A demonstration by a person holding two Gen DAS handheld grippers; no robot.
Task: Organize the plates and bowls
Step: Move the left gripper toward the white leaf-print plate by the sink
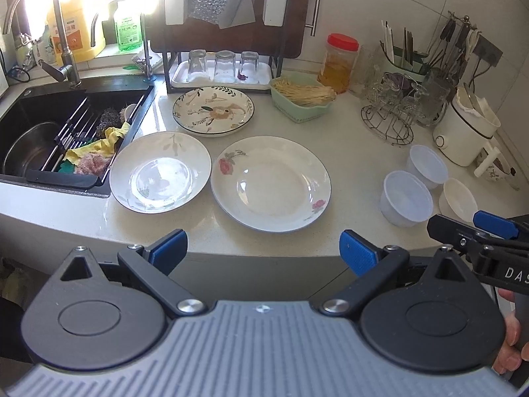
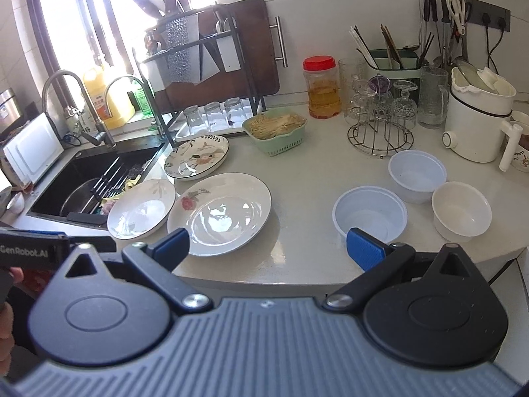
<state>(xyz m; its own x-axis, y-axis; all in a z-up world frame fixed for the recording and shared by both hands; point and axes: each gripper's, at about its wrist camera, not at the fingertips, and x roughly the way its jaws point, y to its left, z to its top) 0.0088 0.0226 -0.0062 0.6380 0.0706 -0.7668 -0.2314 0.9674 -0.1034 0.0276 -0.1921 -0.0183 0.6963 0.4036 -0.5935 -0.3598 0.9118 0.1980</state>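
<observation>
Plates [image 1: 270, 183] and bowls [image 2: 369, 214] sit beside a sink [image 1: 39, 125] (both tongs spread, empty).

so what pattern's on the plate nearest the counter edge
White with pink roses, clearest in the left wrist view.

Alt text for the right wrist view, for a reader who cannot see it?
The open right gripper hovers at the edge of a kitchen counter holding three plates on the left and three empty bowls on the right. A sink lies far left.
</observation>
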